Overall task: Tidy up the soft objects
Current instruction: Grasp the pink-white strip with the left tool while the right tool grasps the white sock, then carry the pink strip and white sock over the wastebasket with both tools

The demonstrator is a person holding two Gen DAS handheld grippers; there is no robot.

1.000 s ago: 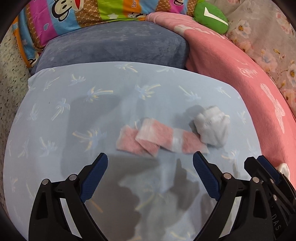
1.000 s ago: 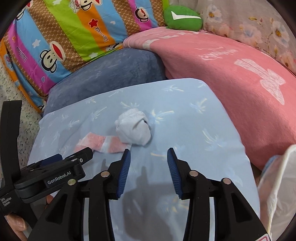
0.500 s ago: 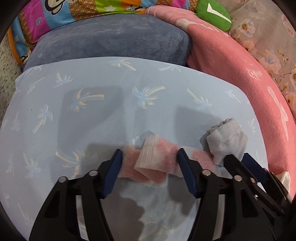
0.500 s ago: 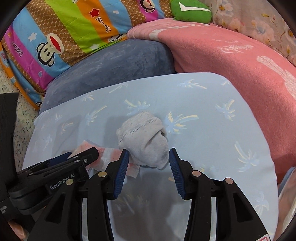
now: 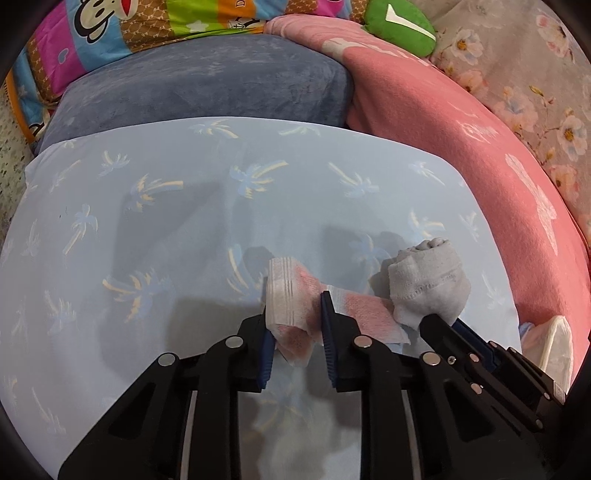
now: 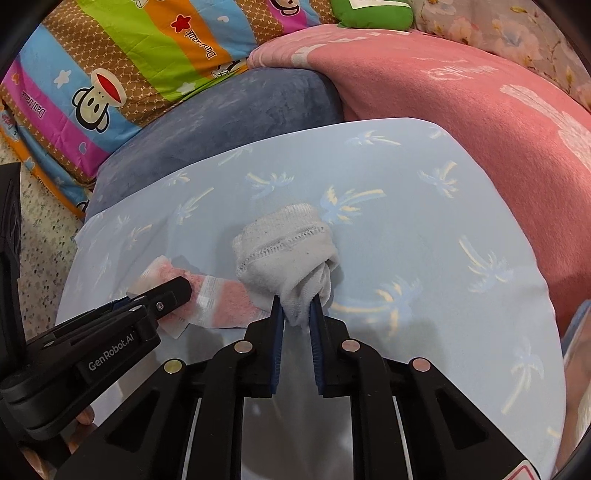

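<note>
The pink-and-white striped knitted sock (image 5: 295, 299) lies folded on the pale blue palm-print sheet (image 5: 155, 229), near its front right part. The left hand-held gripper (image 5: 295, 341) is clamped on the sock's bunched white cuff end, with one blue pad on each side of the fabric. The sock's other end extends to the right and touches the grey-white balled sock bundle (image 6: 288, 254).

The bundle rests on the same sheet, just beside the pink sock. The right hand-held gripper (image 6: 296, 317) is clamped on the bundle's lower tail of fabric, which is pinched narrow between its two blue pads.

Both grippers point forward and downward at the sheet and sit side by side; in the right wrist view the left one enters from the lower left, and part of a hand (image 6: 83, 419) shows under its body.

Behind the sheet lie a grey-blue plush cushion (image 5: 207, 92), a pink fleece blanket (image 5: 461, 155), a multicoloured striped cartoon-monkey quilt (image 6: 122, 70) and a green plush pillow (image 5: 399, 26).
</note>
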